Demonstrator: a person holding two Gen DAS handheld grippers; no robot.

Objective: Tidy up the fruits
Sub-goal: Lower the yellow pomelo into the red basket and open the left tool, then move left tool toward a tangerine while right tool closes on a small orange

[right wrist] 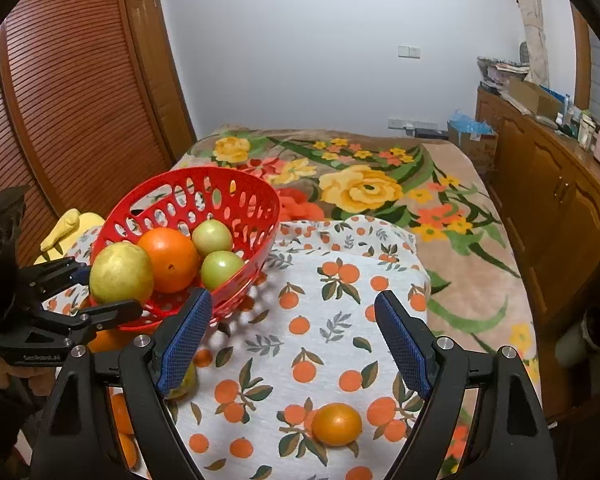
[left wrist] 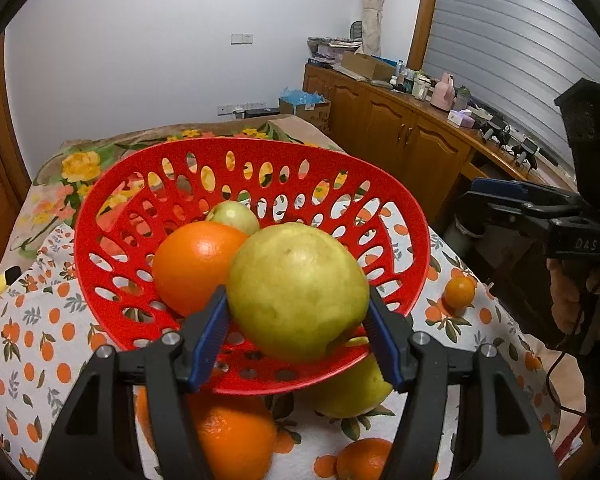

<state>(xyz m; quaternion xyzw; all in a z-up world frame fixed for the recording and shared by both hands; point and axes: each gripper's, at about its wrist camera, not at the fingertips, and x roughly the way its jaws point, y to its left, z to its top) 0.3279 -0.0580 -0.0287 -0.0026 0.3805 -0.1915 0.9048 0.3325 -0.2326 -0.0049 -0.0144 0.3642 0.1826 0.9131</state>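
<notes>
My left gripper [left wrist: 296, 294] is shut on a large yellow-green pear [left wrist: 296, 292], both blue pads pressing its sides, just over the near rim of the red perforated basket [left wrist: 112, 208]. Inside the basket lie an orange [left wrist: 194, 266] and a green fruit [left wrist: 234, 216]; the right wrist view shows two green fruits [right wrist: 212, 236]. My right gripper [right wrist: 294, 296] stands open over the orange-print cloth with nothing between its fingers. A small orange [right wrist: 336, 424] lies on the cloth below it. A second pear [left wrist: 352, 392] and an orange [left wrist: 232, 436] rest beside the basket's near rim.
The cloth [right wrist: 340, 320] covers a floral blanket [right wrist: 364, 188] on a bed. Another small orange [left wrist: 364, 460] sits near the front edge. A yellow object [right wrist: 66, 226] lies behind the basket. Wooden cabinets [right wrist: 548, 184] line the right, and a slatted wardrobe [right wrist: 60, 100] stands on the left.
</notes>
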